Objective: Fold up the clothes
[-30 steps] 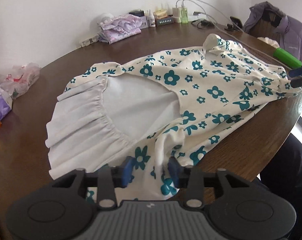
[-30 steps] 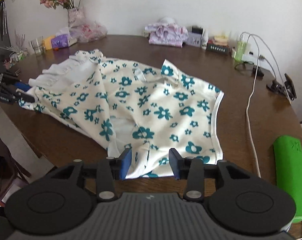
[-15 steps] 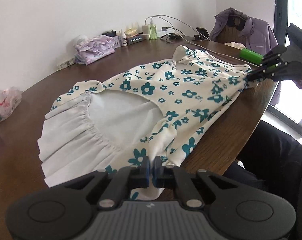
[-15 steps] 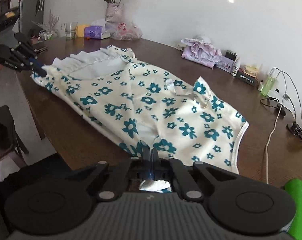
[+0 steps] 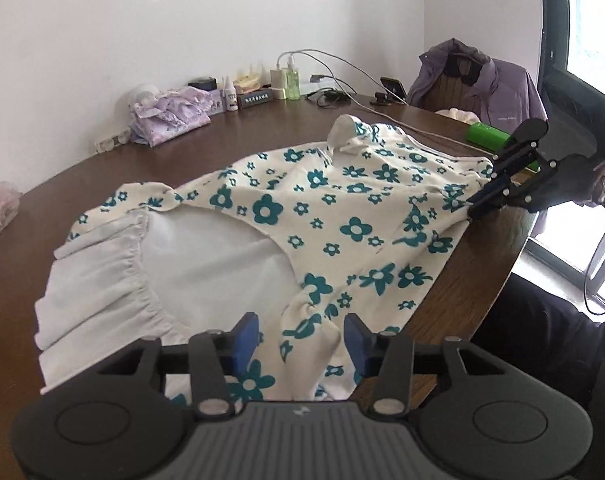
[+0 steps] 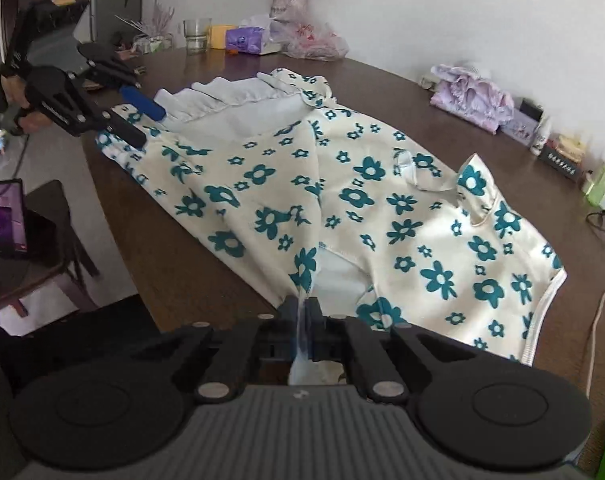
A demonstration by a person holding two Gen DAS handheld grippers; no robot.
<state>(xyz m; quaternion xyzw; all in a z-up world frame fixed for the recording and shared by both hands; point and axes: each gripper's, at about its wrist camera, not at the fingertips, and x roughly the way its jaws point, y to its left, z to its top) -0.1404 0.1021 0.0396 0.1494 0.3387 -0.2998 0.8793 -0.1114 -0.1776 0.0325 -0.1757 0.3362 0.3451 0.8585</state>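
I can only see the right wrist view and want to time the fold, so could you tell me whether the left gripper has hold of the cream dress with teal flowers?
Observer: No, the left gripper is opening, and a fold of the cream teal-flowered dress lies loose between its blue pads.
Operator: Thank you. What lies beyond my right side?
Observer: A purple jacket is draped over a wooden chair.

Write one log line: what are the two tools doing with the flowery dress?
left tool: opening, dress edge between pads | right tool: shut on dress edge | dress: on table
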